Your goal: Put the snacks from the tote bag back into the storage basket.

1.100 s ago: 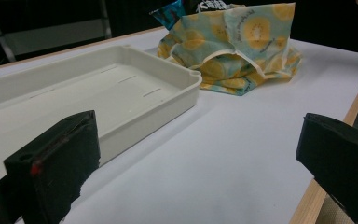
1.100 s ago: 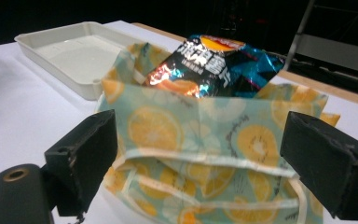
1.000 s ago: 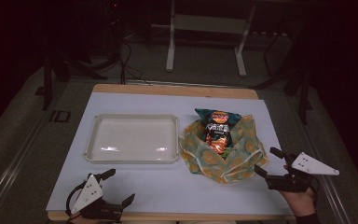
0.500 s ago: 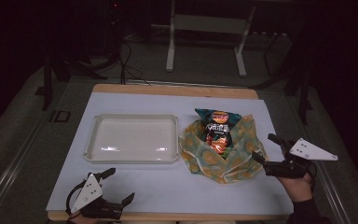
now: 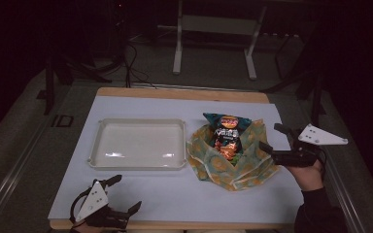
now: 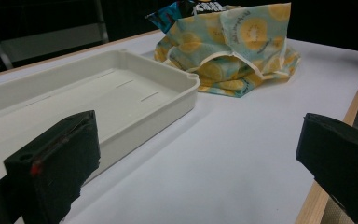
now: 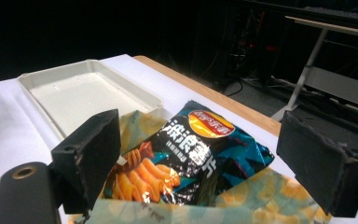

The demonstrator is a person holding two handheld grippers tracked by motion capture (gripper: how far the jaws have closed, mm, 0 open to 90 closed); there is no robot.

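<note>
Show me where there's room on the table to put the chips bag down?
The white tray is bare inside, left of the chips bag. The table is also free behind the tray, and along the front between the left gripper and the yellow cloth bag. It is crowded at the right, where the right gripper hovers by the cloth.

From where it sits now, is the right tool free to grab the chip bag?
Probably yes: the right tool is open beside the chip bag, which sticks out of the open cloth pouch uncovered.
</note>
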